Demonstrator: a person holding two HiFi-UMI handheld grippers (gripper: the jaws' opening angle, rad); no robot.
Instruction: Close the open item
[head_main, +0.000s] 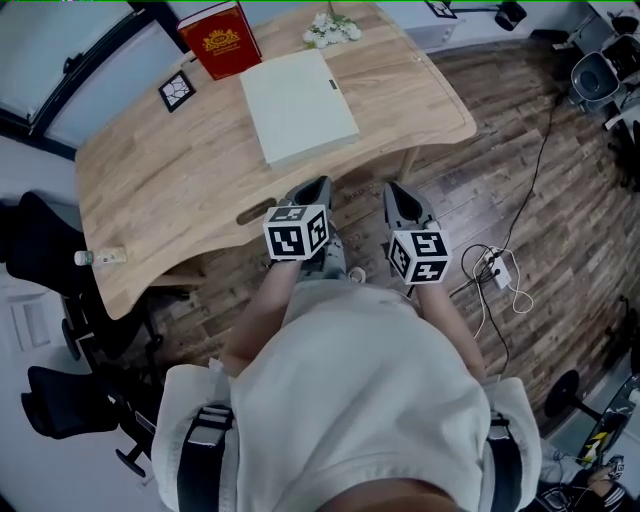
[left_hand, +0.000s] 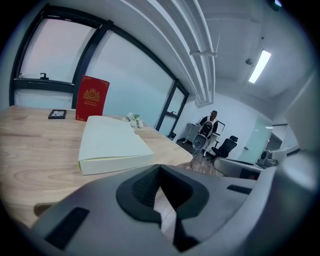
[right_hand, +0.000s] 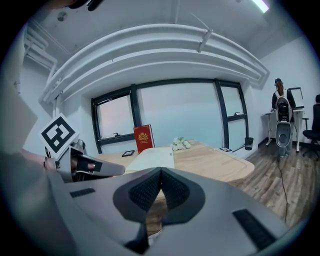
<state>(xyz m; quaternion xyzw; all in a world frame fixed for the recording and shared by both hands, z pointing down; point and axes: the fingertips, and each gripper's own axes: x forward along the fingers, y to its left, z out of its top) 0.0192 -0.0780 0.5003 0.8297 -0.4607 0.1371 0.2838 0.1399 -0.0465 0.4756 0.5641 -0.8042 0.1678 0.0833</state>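
Observation:
A pale green book (head_main: 297, 106) lies closed and flat on the wooden desk (head_main: 170, 180). It also shows in the left gripper view as the book (left_hand: 112, 142) and, smaller, in the right gripper view as the book (right_hand: 155, 159). My left gripper (head_main: 318, 185) is held just off the desk's near edge, short of the book, jaws shut with nothing between them (left_hand: 159, 167). My right gripper (head_main: 393, 189) hangs beside it over the floor, also shut and empty (right_hand: 161, 171). Neither gripper touches the book.
A red book (head_main: 220, 38) stands upright at the desk's far side, with a small marker tile (head_main: 177, 91) to its left and white flowers (head_main: 331, 30) to its right. A small bottle (head_main: 100, 257) lies at the desk's left edge. Black chairs (head_main: 50, 250) stand left; cables (head_main: 500, 270) lie on the floor right.

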